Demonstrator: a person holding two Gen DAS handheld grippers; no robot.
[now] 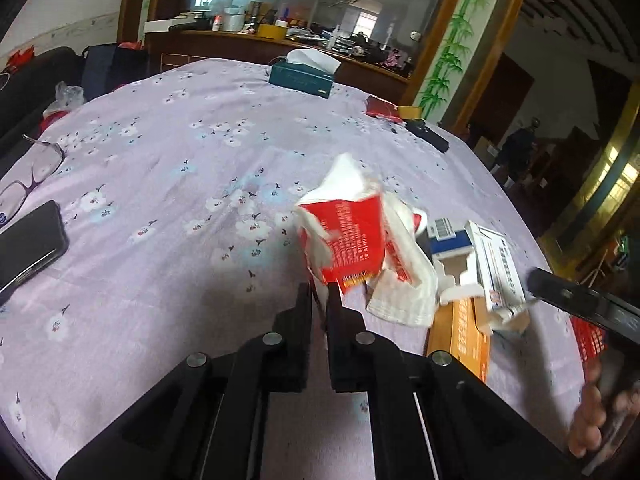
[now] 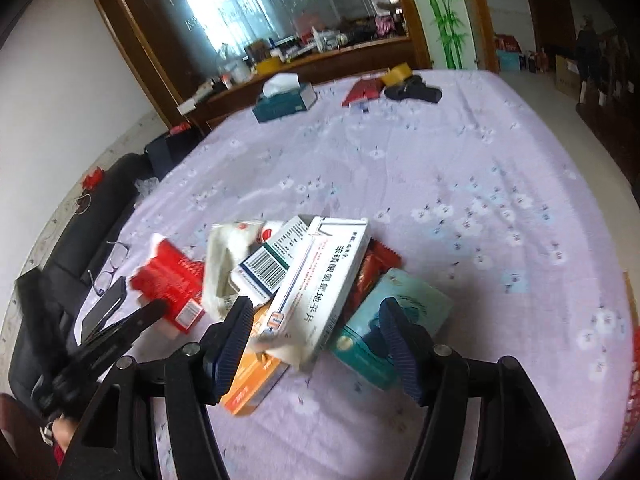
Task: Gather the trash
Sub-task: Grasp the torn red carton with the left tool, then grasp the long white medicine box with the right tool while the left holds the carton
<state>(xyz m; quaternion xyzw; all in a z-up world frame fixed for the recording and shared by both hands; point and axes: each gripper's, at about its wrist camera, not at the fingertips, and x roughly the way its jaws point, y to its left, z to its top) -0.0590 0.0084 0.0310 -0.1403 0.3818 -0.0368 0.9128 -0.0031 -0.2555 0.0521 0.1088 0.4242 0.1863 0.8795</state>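
My left gripper [image 1: 319, 300] is shut on the lower corner of a torn red-and-white wrapper [image 1: 348, 236], which stands up off the lilac tablecloth [image 1: 180, 140]. Right of it lies a heap of trash: a white medicine box [image 1: 496, 268], a blue-and-white barcode box [image 1: 448, 236] and an orange box [image 1: 460, 332]. In the right wrist view my right gripper [image 2: 316, 320] is open and straddles that heap. The white medicine box [image 2: 324, 280] lies between its ribbed pads, over the orange box [image 2: 252, 376] and a teal box [image 2: 384, 320]. The red wrapper [image 2: 168, 280] is at the left there.
A black phone [image 1: 28, 248] and glasses [image 1: 32, 176] lie at the table's left edge. At the far side are a teal tissue box [image 1: 302, 76], a red packet [image 1: 382, 109] and a black object [image 1: 428, 134]. A cluttered wooden counter stands behind the table.
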